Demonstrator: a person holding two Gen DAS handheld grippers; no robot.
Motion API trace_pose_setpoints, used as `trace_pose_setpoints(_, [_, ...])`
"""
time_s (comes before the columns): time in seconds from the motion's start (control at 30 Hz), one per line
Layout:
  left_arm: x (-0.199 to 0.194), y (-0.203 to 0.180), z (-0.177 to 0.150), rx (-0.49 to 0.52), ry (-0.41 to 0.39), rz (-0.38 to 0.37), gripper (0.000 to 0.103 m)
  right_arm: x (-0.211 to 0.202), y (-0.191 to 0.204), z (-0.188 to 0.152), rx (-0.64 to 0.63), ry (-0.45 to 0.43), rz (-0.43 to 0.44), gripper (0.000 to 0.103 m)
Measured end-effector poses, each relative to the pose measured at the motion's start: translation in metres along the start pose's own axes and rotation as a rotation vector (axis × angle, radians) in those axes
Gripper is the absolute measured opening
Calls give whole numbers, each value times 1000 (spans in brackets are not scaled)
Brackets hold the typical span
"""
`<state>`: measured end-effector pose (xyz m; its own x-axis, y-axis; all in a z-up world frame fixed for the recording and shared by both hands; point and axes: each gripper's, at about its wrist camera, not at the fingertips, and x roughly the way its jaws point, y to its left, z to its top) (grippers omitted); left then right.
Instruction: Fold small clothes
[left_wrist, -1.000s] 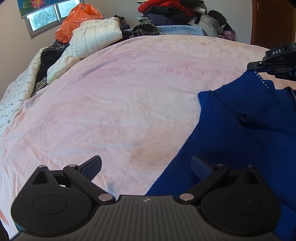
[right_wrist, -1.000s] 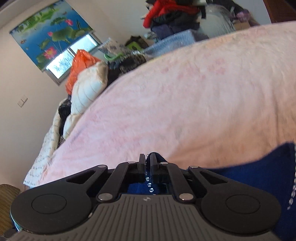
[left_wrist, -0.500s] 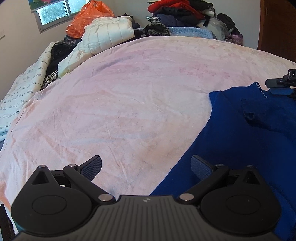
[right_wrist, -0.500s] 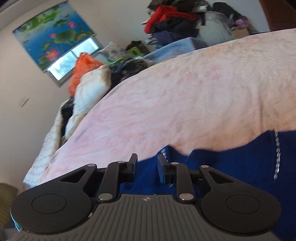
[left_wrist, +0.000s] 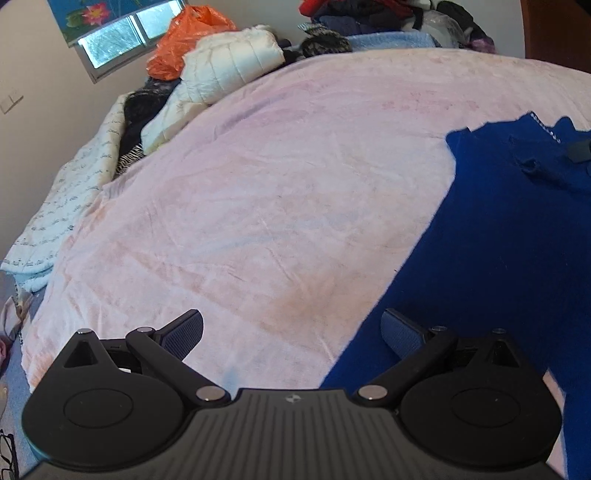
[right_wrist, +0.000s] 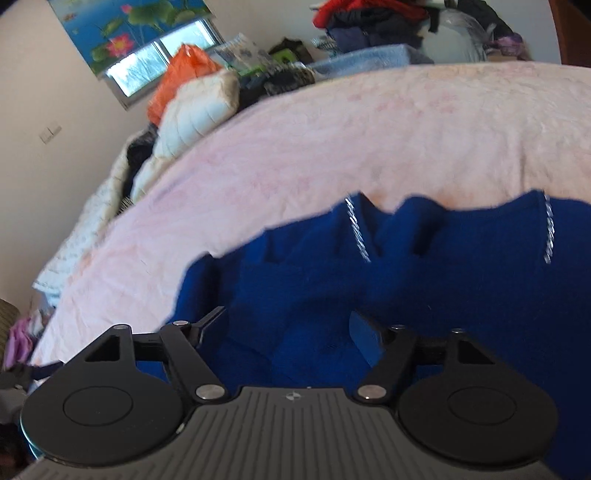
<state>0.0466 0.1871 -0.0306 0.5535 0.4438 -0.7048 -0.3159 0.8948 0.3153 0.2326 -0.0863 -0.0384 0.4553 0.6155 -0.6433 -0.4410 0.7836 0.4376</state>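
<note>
Far to the left of both tools, a patterned quilt (left_wrist: 70, 199) hangs off the edge of the bed. Beyond it lies a white puffy jacket (left_wrist: 229, 62), with an orange bag (left_wrist: 184, 40) just behind, under a window (left_wrist: 125, 40).

The left tool (left_wrist: 293, 330) hovers low over the bed with its fingers spread wide and nothing between them. Its left fingertip sits above the bare pink bedspread (left_wrist: 277, 166). Its right fingertip sits just over the near left edge of the blue garment (left_wrist: 509, 240), which lies spread on the bedspread ahead and to the right of this tool.

The right tool (right_wrist: 288, 328) is also spread apart and empty, poised directly above the garment (right_wrist: 369, 288). The cloth fills the space between and ahead of its fingers. Ahead of it the far edge of the garment is rumpled, with two short lines of sparkly trim (right_wrist: 356, 230) running back from that edge. More piled clothing (right_wrist: 369, 18) sits at the far side of the bed, beyond both tools.

The step in hand appears to be choosing grip points for a fold. To do it well, each tool should probably come down on an outer edge or corner of the garment, not its middle, and pinch only the knit, leaving the bedspread below alone. The far edge would likely fold more cleanly if its ripples were smoothed first. Lifting both sides together and evenly should keep the fold line straight.
</note>
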Motion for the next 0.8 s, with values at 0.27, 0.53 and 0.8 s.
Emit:
trace_pose_setpoints(0.27, [-23, 60, -5, -137, -31, 91, 103, -57, 62, -20, -158, -146, 49, 72])
trace_pose_setpoints(0.53, [-30, 93, -24, -234, 3, 85, 103, -79, 188, -106, -857, -188, 62, 73])
trace_pose_setpoints(0.8, [-38, 104, -28, -268, 11, 40, 103, -54, 250, -187, -1220, 4, 155, 68])
